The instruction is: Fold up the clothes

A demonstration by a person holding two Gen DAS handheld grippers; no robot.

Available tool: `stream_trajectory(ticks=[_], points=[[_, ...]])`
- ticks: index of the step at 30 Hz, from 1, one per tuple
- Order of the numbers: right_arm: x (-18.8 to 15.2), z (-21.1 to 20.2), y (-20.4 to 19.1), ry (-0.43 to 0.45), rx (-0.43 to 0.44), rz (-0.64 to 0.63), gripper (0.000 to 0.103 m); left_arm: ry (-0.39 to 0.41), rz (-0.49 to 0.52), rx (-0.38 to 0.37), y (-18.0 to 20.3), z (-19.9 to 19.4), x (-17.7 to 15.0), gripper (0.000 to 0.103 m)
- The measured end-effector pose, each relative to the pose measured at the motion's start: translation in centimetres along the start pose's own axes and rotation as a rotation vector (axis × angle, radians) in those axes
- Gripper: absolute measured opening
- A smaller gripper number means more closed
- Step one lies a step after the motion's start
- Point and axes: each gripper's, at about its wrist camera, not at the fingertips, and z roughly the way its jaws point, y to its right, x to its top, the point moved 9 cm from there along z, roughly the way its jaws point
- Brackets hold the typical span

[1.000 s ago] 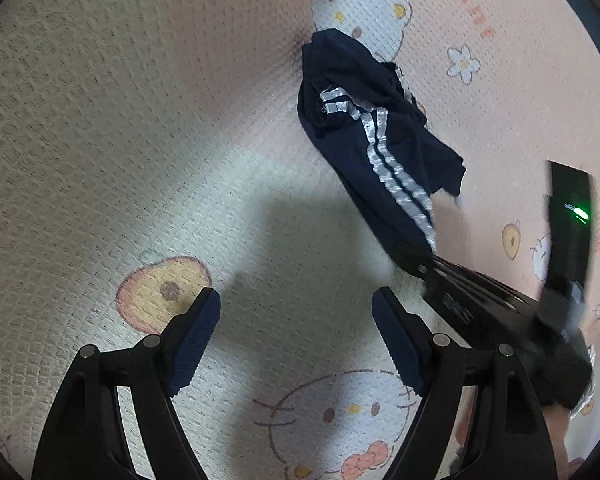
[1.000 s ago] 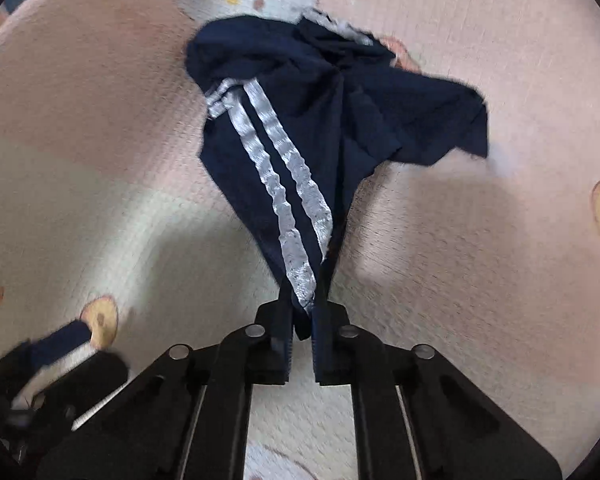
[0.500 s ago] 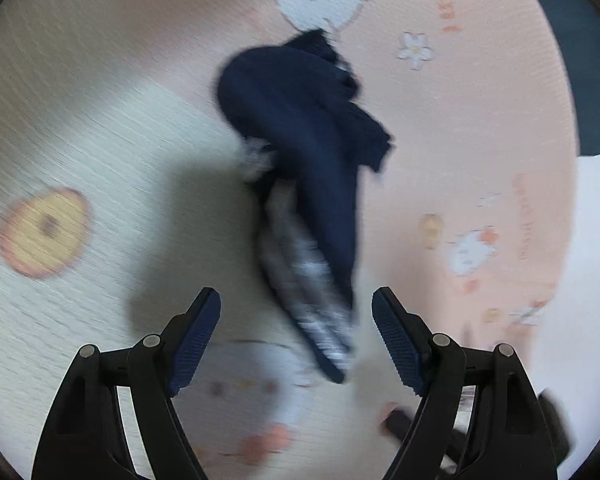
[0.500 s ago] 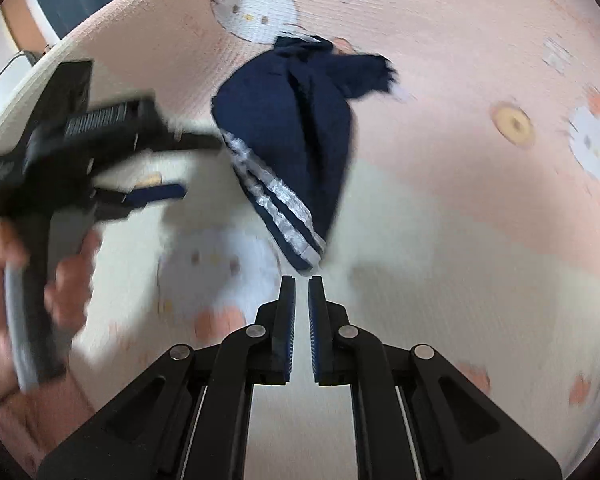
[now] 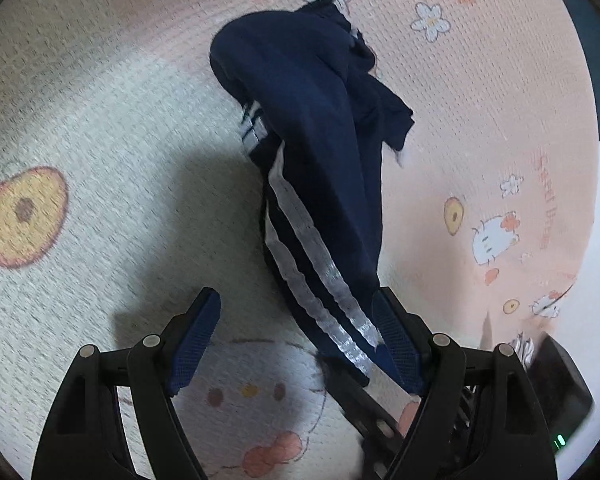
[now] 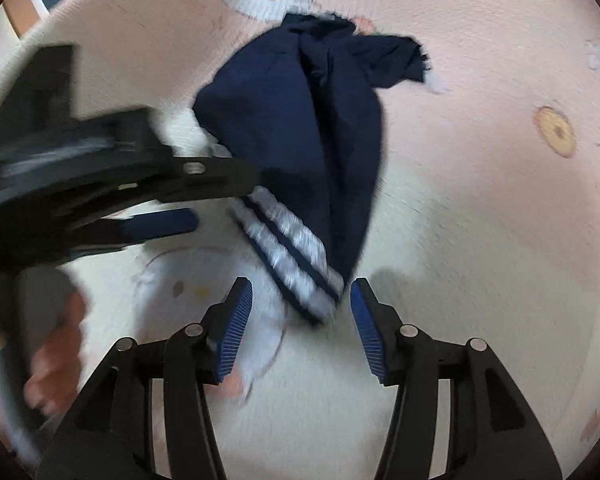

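Left wrist view: the left gripper (image 5: 296, 336) has its jaws spread, holding nothing. The navy garment (image 5: 320, 152) lies bunched on the patterned mat (image 5: 100, 120), running from 12 o'clock down to the striped hem (image 5: 328, 312) near the 3 o'clock finger.

Right wrist view: the right gripper (image 6: 300, 320) also stands spread and empty, the hem (image 6: 296, 268) just ahead at 12 o'clock, the left gripper (image 6: 148, 184) at 9. Closing now could catch several bunched layers, dragging the heap instead of one edge
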Motion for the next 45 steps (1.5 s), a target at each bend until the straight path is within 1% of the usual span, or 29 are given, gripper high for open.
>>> stream_trajectory(ticks=[1, 2, 3, 4, 5, 6, 11, 13, 14, 15, 17, 18, 22, 25, 28, 32, 35, 39, 41, 45], points=[[0.4, 1.0, 0.0, -0.011, 0.009, 0.003, 0.038, 0.004, -0.005, -0.001, 0.0, 0.3, 0.2, 0.08], [0.9, 1.4, 0.1, -0.002, 0.003, 0.008, 0.015, 0.008, -0.011, -0.004, 0.0, 0.4, 0.3, 0.08], [1.4, 1.8, 0.3, 0.007, -0.001, 0.012, 0.011, 0.013, -0.017, -0.007, 0.0, 0.6, 0.3, 0.08], [1.6, 1.7, 0.3, 0.014, 0.017, 0.026, 0.007, 0.012, -0.018, -0.021, 0.2, 0.7, 0.3, 0.081], [1.9, 1.6, 0.3, 0.02, 0.035, 0.039, 0.006, 0.008, -0.017, -0.041, 0.6, 0.7, 0.2, 0.08], [2.1, 1.4, 0.4, 0.027, 0.053, 0.052, 0.006, 0.005, -0.016, -0.06, 0.9, 0.8, 0.1, 0.08], [1.8, -1.1, -0.4, 0.065, 0.059, 0.015, 0.005, -0.013, -0.009, -0.157, 2.7, 1.0, -0.4, 0.08], [1.5, -2.2, -0.9, 0.072, 0.044, -0.011, 0.005, -0.051, -0.003, -0.198, 3.6, 1.6, -1.0, 0.079], [1.3, -2.7, -1.1, 0.073, 0.03, -0.026, 0.005, -0.064, 0.012, -0.2, 4.0, 1.9, -1.4, 0.066], [1.1, -3.1, -1.2, 0.069, 0.008, -0.038, 0.005, -0.075, 0.032, -0.194, 4.4, 2.1, -1.8, 0.04], [0.5, -3.8, -1.0, 0.056, -0.034, -0.054, 0.005, -0.085, 0.096, -0.15, 5.1, 2.5, -2.6, 0.023], [0.2, -4.0, -0.8, 0.049, -0.052, -0.057, 0.005, -0.085, 0.129, -0.131, 5.6, 2.6, -2.9, 0.02], [-0.2, -4.8, 0.1, 0.014, -0.103, -0.016, 0.005, -0.073, 0.226, -0.095, 7.4, 2.1, -3.6, 0.017], [0.1, -5.4, 0.2, 0.008, -0.119, -0.006, 0.005, -0.045, 0.286, -0.075, 8.8, 1.4, -3.5, 0.014], [0.5, -5.7, -0.2, 0.021, -0.133, -0.022, 0.005, -0.037, 0.291, -0.08, 9.0, 1.0, -3.5, 0.014], [1.6, -5.6, 0.2, 0.026, -0.132, -0.013, 0.005, -0.037, 0.293, -0.086, 9.4, 0.9, -3.4, 0.014], [1.3, -5.7, 0.8, 0.025, -0.147, -0.003, 0.005, -0.028, 0.303, -0.089, 9.5, 0.5, -3.2, 0.011], [1.1, -5.5, 0.8, 0.02, -0.159, 0.003, 0.005, -0.021, 0.302, -0.09, 9.5, 0.2, -3.0, 0.011], [1.6, -5.0, 0.7, 0.021, -0.172, -0.006, 0.006, -0.017, 0.301, -0.09, 9.4, 0.1, -2.9, 0.011], [1.2, -5.2, 0.5, 0.018, -0.188, -0.017, 0.009, -0.013, 0.293, -0.091, 9.3, -0.2, -2.8, 0.011]])
